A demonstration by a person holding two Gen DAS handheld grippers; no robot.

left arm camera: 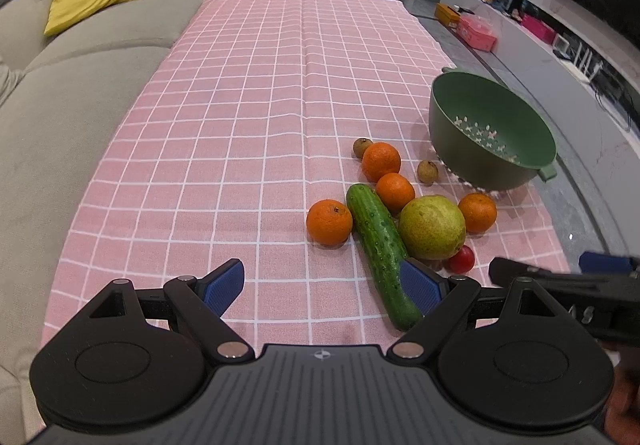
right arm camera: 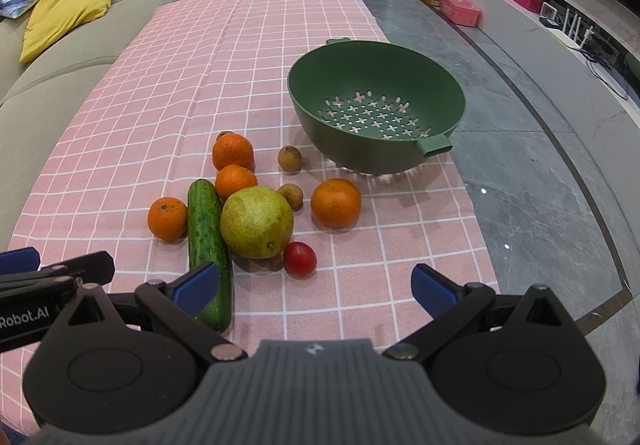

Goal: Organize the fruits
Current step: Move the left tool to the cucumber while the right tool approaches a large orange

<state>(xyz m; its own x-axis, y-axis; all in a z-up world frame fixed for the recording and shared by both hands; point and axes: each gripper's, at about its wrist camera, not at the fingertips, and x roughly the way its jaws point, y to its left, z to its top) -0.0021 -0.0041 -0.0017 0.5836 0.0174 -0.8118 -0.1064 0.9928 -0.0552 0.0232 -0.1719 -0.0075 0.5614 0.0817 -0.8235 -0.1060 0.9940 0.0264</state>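
Nothing is sorted yet: the green colander [right arm camera: 376, 101] sits empty, while oranges [right arm camera: 335, 201], a pear [right arm camera: 256, 221], cucumber [right arm camera: 208, 241] and cherry tomato [right arm camera: 300, 257] lie on the counter [right arm camera: 160, 93] beside it. Both the left gripper [left arm camera: 322, 285] and right gripper [right arm camera: 316, 285] have their fingers spread, empty.

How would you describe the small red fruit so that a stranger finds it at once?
Start at the green colander on the pink checked cloth. Nearer the camera lies a fruit cluster around a big yellow-green pear. The red tomato lies beside the pear, the only red, smooth piece there.
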